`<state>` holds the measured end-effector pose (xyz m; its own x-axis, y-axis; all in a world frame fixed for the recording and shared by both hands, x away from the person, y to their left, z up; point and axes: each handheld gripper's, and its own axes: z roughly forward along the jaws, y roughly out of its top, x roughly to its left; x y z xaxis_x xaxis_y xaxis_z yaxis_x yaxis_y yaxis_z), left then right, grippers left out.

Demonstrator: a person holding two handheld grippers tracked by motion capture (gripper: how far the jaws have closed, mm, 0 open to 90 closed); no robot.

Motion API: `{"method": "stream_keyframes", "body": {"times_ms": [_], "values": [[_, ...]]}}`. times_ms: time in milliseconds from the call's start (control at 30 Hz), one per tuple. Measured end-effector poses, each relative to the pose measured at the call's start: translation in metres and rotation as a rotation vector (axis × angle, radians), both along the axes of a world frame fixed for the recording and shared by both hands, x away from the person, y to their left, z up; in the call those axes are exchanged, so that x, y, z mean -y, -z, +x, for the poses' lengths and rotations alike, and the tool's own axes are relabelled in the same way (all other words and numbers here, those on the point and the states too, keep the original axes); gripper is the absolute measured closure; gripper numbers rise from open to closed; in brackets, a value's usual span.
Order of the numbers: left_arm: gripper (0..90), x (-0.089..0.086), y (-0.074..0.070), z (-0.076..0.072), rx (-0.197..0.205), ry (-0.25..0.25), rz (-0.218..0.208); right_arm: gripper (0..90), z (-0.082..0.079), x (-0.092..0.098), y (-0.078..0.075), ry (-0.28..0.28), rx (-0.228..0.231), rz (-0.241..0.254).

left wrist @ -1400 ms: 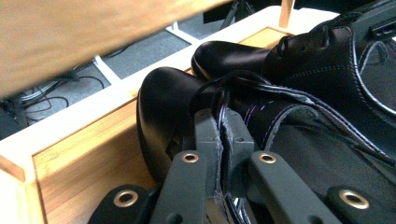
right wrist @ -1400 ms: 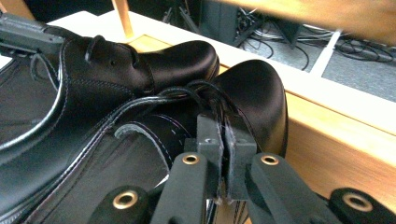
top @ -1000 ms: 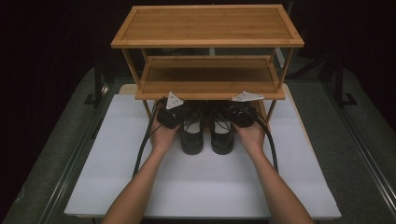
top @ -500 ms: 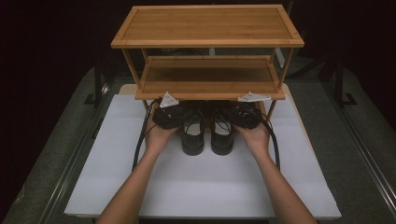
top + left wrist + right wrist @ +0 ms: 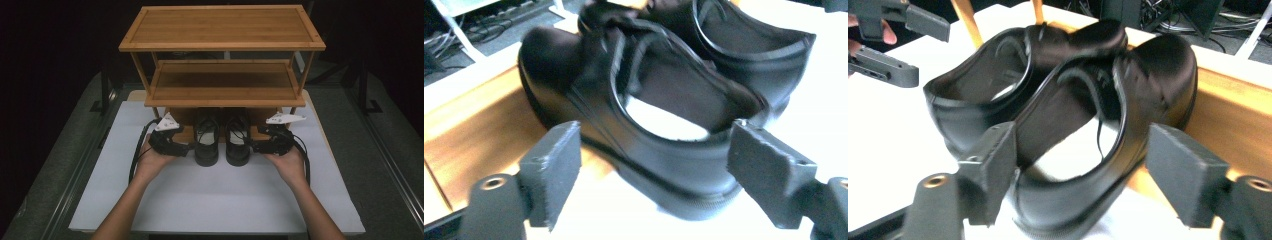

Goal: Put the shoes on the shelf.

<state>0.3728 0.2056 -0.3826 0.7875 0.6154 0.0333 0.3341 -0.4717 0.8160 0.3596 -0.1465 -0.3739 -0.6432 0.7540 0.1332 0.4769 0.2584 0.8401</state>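
Under the front edge of the rack's (image 5: 222, 97) lower shelf, toes on its wooden base and heels on the white table (image 5: 210, 200), our two grippers, left (image 5: 181, 148) and right (image 5: 260, 146), flank the pair of black shoes (image 5: 221, 142), jaws spread and empty, so we judge the next move is closing on each shoe's side.

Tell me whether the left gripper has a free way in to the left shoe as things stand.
Probably yes. The left gripper sits right beside the left shoe with its jaws open, and in the left gripper view the shoe's side lies between them with nothing in front. The shelf overhangs only the toe.
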Motion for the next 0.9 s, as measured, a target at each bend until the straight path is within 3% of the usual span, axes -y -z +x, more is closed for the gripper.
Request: {"method": "stream_keyframes", "body": {"times_ms": [167, 200, 233, 567, 633, 900], "values": [[17.1, 0.000, 0.019, -0.009, -0.032, 0.018, 0.034, 18.9, -0.011, 0.003, 0.023, -0.032, -0.035, -0.023], [17.1, 0.001, 0.024, -0.009, -0.042, 0.021, 0.046, 18.9, -0.011, 0.003, 0.023, -0.032, -0.035, -0.023], [14.9, 0.003, 0.031, -0.009, -0.056, 0.030, 0.076, 18.5, -0.011, 0.003, 0.033, -0.039, -0.048, -0.024], [12.6, 0.019, 0.056, -0.005, -0.078, 0.069, 0.143, 13.1, -0.004, -0.007, 0.064, -0.081, -0.117, -0.072], [12.7, 0.025, 0.063, -0.004, -0.077, 0.080, 0.168, 12.9, -0.002, -0.014, 0.072, -0.091, -0.127, -0.109], [11.8, 0.032, 0.069, 0.000, -0.072, 0.086, 0.158, 13.0, 0.002, -0.026, 0.082, -0.087, -0.123, -0.134]]}}
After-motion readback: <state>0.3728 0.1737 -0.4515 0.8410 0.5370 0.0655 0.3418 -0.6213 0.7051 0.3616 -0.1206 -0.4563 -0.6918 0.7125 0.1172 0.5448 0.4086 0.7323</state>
